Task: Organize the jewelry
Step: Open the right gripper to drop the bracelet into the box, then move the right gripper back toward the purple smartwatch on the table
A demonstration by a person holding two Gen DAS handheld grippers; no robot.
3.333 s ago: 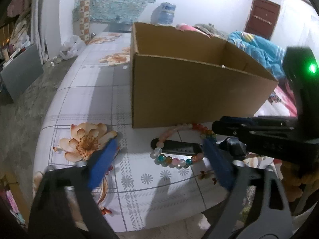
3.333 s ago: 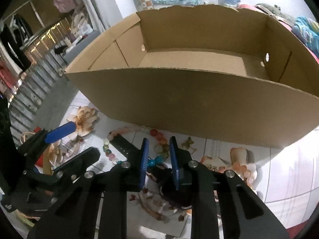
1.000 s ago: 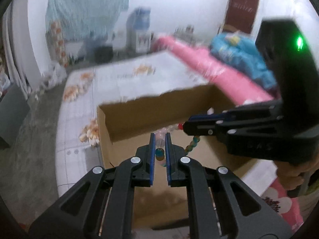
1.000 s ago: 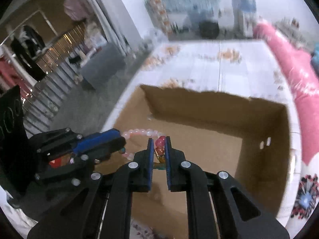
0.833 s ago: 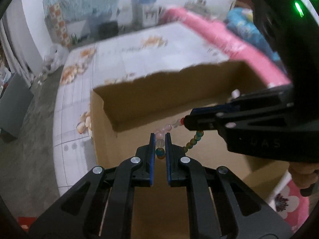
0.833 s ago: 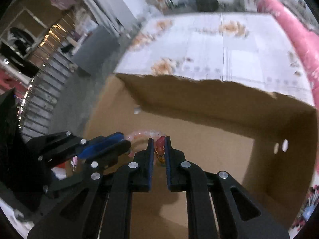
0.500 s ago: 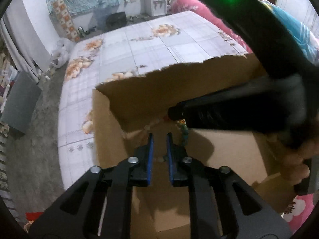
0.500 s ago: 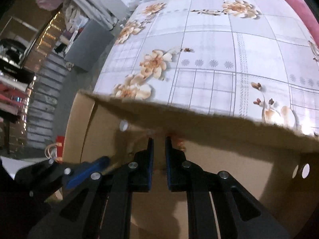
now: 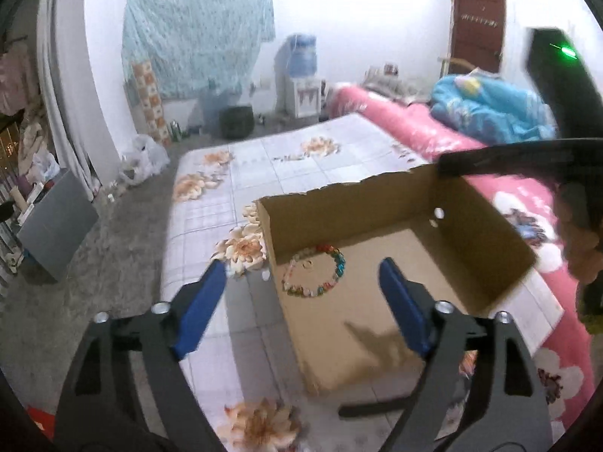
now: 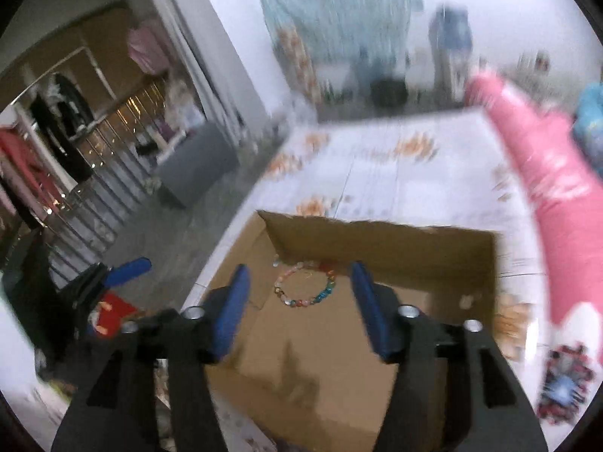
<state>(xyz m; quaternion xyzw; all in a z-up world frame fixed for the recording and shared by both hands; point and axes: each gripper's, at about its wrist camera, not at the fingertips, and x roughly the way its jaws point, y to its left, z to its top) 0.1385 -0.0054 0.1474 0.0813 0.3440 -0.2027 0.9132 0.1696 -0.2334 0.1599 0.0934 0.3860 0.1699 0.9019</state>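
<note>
Beaded bracelet lying in the cardboard box

Left of the cardboard box (image 9: pixel 377 324), the left gripper (image 9: pixel 305 303) spreads its blue fingers (image 9: pixel 199 309) wide and still opening — nothing between them. The beaded bracelet (image 9: pixel 314 271) lies flat on the box floor, near the box's far left corner. Over the box, the right gripper (image 10: pixel 299 310) is also opening its fingers (image 10: pixel 230 312), empty — the bracelet sits well beyond them.
</note>
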